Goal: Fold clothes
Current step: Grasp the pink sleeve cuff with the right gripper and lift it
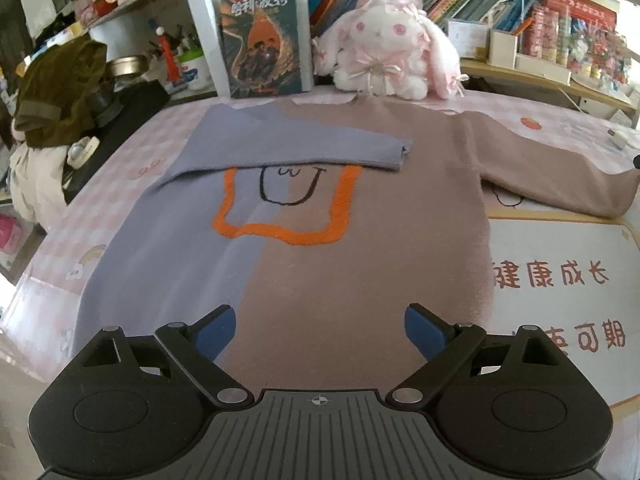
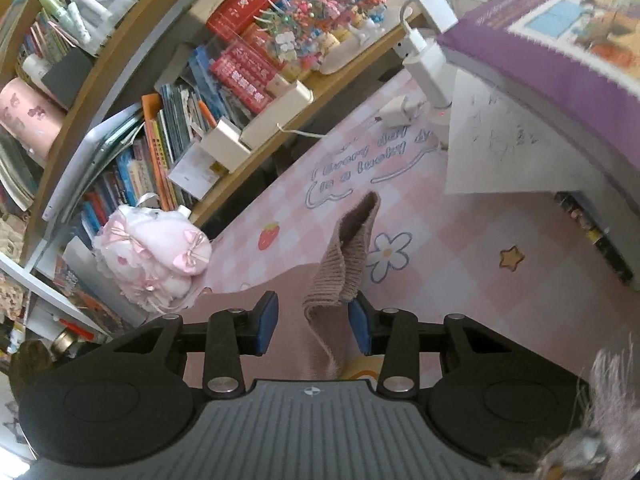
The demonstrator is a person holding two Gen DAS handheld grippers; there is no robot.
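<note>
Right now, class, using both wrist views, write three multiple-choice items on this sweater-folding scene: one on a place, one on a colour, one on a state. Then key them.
1. Where does the blue sleeve lie?
A. Folded across the sweater's chest
B. Hanging off the mat
C. Under the plush rabbit

2. What colour outlines the sweater's square design?
A. Green
B. Orange
C. White

3. How is the left gripper?
A. Shut on the hem
B. Open, holding nothing
C. Shut on a book

Key: A, the sleeve crosses the chest; B, the outline is orange; C is wrong, so B: its pads stand wide apart over the sweater.
</note>
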